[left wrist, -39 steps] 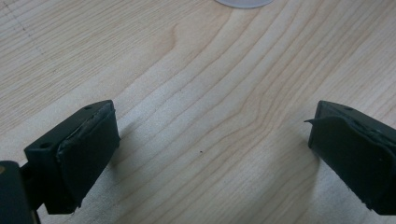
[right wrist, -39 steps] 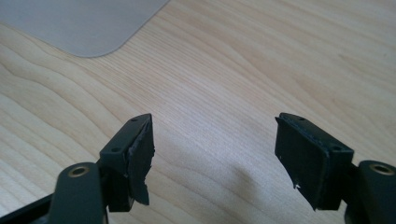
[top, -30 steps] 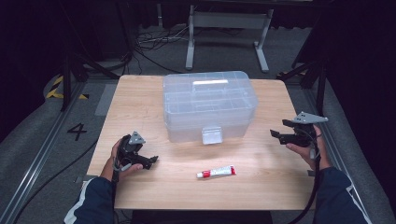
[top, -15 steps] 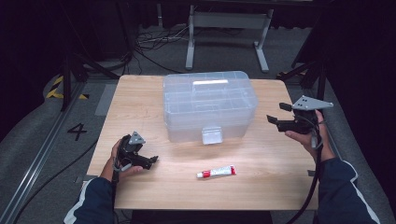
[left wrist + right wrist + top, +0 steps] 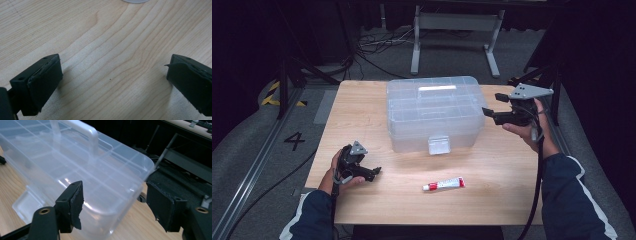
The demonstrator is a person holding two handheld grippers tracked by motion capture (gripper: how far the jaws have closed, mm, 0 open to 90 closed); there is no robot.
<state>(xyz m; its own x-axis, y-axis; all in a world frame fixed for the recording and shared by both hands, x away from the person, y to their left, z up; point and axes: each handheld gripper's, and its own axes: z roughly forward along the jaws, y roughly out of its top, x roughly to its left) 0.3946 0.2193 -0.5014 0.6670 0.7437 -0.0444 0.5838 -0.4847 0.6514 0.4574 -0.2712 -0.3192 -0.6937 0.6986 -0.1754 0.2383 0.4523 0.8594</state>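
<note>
Two hand-held grippers work here. At lower left, the left hand-held gripper [image 5: 373,173] rests wide open and empty on the surface [image 5: 502,170], parked. The clear box [image 5: 434,112] sits centre; at right, the right hand-held gripper [image 5: 490,105], jaws apart and holding nothing, hangs beside its end, likely to steady it.

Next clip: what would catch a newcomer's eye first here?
The clear plastic box with its lid handle stands at the middle of the wooden table. The right tool, jaws open, hangs in the air at the box's right end. A small red-and-white tube lies in front of the box, and the left tool rests open on the table near the front left.
</note>
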